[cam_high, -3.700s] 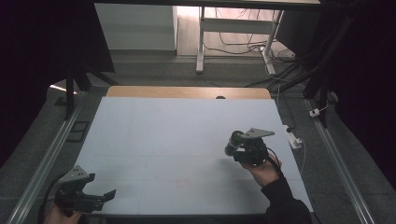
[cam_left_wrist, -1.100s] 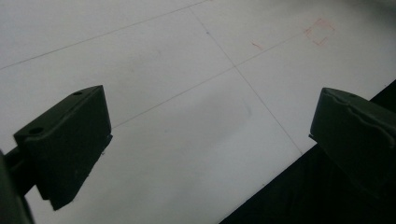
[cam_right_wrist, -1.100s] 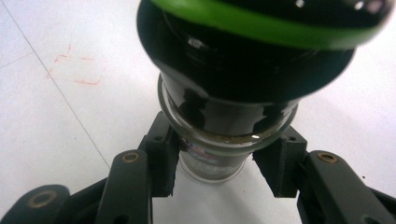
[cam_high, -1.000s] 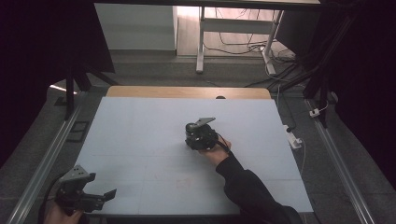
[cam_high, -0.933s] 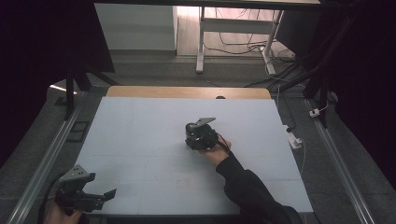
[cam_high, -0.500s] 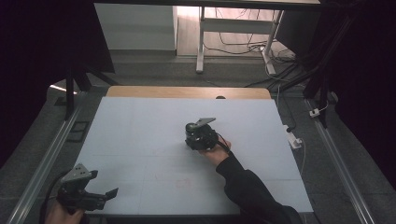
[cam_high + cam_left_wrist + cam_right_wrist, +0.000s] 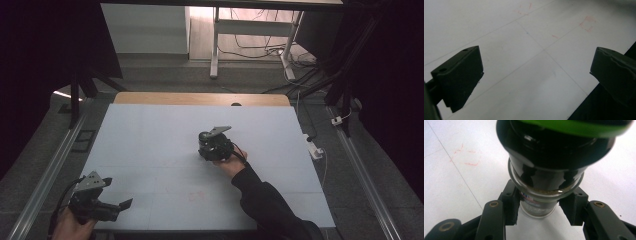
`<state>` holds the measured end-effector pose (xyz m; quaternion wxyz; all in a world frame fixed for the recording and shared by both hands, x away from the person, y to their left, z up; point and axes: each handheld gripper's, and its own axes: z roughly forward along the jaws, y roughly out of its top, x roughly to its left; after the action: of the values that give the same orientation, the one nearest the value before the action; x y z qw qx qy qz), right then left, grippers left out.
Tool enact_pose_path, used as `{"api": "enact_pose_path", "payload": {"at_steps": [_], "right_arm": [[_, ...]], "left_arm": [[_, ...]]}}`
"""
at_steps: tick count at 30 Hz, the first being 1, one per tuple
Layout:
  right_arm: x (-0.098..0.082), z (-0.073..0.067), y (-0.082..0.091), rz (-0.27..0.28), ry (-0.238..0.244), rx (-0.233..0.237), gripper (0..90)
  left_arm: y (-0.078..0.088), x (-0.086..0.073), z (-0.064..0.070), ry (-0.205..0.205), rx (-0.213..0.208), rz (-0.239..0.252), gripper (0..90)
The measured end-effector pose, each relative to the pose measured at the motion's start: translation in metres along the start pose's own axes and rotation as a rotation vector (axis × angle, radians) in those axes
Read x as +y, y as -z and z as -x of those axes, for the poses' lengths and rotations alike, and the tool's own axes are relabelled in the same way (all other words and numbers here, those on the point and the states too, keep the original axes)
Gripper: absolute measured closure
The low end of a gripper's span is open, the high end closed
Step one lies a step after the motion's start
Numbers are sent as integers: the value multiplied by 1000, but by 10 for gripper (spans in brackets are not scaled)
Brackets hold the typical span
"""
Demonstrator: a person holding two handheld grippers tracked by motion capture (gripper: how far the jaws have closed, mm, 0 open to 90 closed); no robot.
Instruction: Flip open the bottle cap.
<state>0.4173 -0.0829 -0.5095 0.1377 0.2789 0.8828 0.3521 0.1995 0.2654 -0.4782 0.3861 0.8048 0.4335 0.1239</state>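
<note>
Jar [image 7: 541, 195] sits clamped between the jaws of your right gripper [image 7: 541, 212], seen in the right gripper view as a clear glass body with a dark upper section and a green band at the top. Your right gripper's two black pads press on the glass from both sides low on the body, so the jaws are closed on it. A label with small print shows just above the pads; the print is too blurred to read. The contents look like a pale grainy layer under the dark section, though the close view leaves that uncertain.

In the high view your right gripper [image 7: 216, 146] stands near the middle of the white surface [image 7: 150, 135], slightly toward its far edge, with your right hand [image 7: 229, 165] behind it and the dark sleeve [image 7: 270, 205] reaching back to the near edge. The jar itself cannot be made out from that view.

Your left gripper [image 7: 95, 205] is at the near left corner of the surface, held in your left hand [image 7: 70, 227]. In the left gripper view its jaws stand wide apart with nothing between them, above bare surface marked with faint red sketch marks [image 7: 587, 22] and thin lines.
</note>
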Motion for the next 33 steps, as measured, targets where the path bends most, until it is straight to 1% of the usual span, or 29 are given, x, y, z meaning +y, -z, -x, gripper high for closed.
{"api": "enact_pose_path", "payload": {"at_steps": [3, 5, 7, 10, 13, 15, 17, 20, 24, 28, 30, 33], "right_arm": [[0, 0, 0, 1, -1, 1, 523], [0, 0, 0, 1, -1, 2, 523], [0, 0, 0, 0, 1, 2, 523], [0, 0, 0, 1, 1, 2, 523], [0, 0, 0, 2, 2, 3, 523], [0, 1, 0, 3, 5, 3, 523], [-1, 1, 0, 4, 5, 4, 523], [-1, 1, 0, 3, 3, 5, 523], [-1, 1, 0, 3, 5, 6, 523], [-1, 1, 0, 4, 6, 7, 522], [-1, 1, 0, 4, 6, 7, 522], [-1, 1, 0, 3, 6, 8, 522]], "left_arm": [[-4, 3, -1, 4, -7, 0, 0], [-7, 5, -2, 13, -20, 7, 0], [-10, 8, -3, 11, -25, 9, 0], [-15, 14, -5, 5, -35, 14, 0], [-20, 21, -6, -8, -42, 7, 0], [-24, 26, -6, -16, -54, 7, 0], [-29, 30, -7, -32, -69, 15, 0], [-36, 36, -9, -35, -87, 21, 0], [-42, 44, -9, -53, -92, 38, 0], [-48, 53, -6, -71, -87, 37, 0], [-51, 57, -5, -73, -93, 35, 0], [-55, 64, -4, -91, -86, 30, 0]]}}
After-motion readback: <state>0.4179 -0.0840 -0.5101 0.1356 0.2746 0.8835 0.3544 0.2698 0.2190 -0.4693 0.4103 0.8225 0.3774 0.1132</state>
